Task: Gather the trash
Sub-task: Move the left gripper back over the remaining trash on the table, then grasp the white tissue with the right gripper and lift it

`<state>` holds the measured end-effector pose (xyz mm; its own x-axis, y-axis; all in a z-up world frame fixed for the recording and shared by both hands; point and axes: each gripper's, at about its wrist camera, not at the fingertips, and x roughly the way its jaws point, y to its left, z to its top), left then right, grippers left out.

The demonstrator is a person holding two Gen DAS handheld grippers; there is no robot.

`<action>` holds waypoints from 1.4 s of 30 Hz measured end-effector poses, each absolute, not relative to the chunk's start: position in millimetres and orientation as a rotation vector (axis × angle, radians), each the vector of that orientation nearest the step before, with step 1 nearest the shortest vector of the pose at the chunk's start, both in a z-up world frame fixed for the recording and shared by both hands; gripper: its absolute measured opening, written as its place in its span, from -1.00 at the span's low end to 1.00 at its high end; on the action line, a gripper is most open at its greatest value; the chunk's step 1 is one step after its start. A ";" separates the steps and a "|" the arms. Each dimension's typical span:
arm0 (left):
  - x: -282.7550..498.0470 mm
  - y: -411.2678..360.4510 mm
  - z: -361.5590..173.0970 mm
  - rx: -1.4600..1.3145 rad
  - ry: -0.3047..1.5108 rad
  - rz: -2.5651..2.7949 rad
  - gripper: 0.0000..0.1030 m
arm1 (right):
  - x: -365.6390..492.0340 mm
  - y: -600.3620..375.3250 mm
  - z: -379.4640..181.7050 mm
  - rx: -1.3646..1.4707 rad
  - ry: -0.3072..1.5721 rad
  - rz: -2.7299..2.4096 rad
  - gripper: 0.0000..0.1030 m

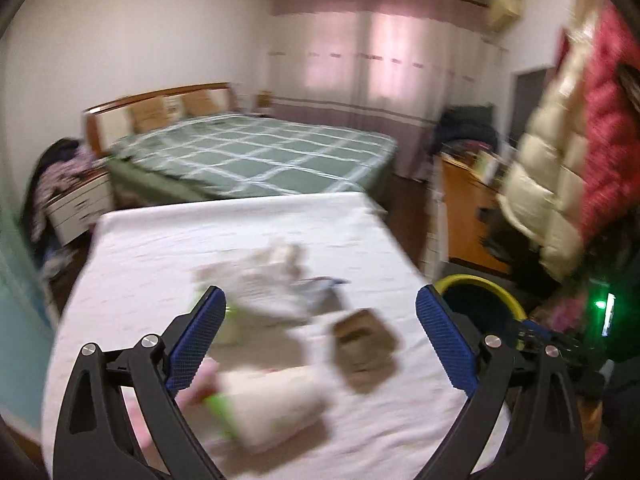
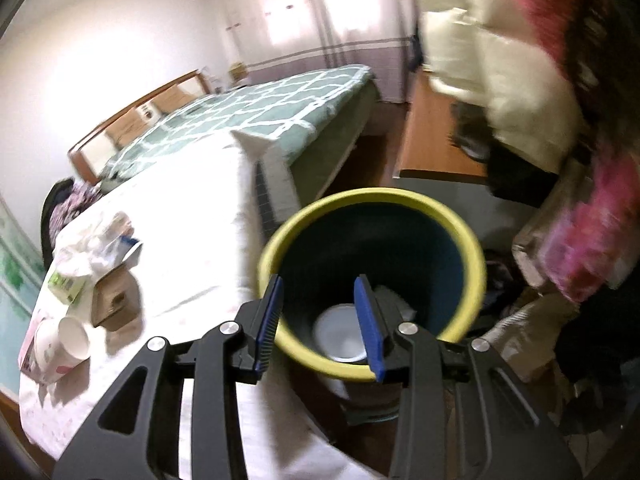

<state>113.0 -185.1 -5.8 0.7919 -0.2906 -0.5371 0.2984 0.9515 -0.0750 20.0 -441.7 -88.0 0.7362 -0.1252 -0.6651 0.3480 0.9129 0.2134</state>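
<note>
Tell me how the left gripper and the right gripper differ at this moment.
The left gripper is spread wide; the right gripper has a narrower gap, though also open. The left gripper hangs over the trash on the white table, above a paper cup; the right gripper hangs over the yellow-rimmed bin. Both have blue pads and hold nothing.

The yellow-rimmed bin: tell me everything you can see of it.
The bin is round, with a yellow rim and dark inner walls. It stands upright on the floor beside the white-covered table, mouth open. A white round item, perhaps a cup or lid, lies at the bottom. The right hand-held gripper hangs open above it, touching nothing.
</note>
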 end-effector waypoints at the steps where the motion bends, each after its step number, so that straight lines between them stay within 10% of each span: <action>1: 112.7 -172.5 -5.9 0.005 0.574 -0.293 0.84 | 27.8 -428.8 -85.6 0.321 0.702 -0.241 -0.30; 35: 122.9 -0.7 -37.1 -0.182 0.612 -0.116 0.84 | 239.5 -167.9 -67.2 0.024 0.890 0.214 -0.09; 42: 124.8 1.4 -39.4 -0.194 0.619 -0.114 0.84 | 231.2 -164.0 -58.4 0.033 0.849 0.234 -0.85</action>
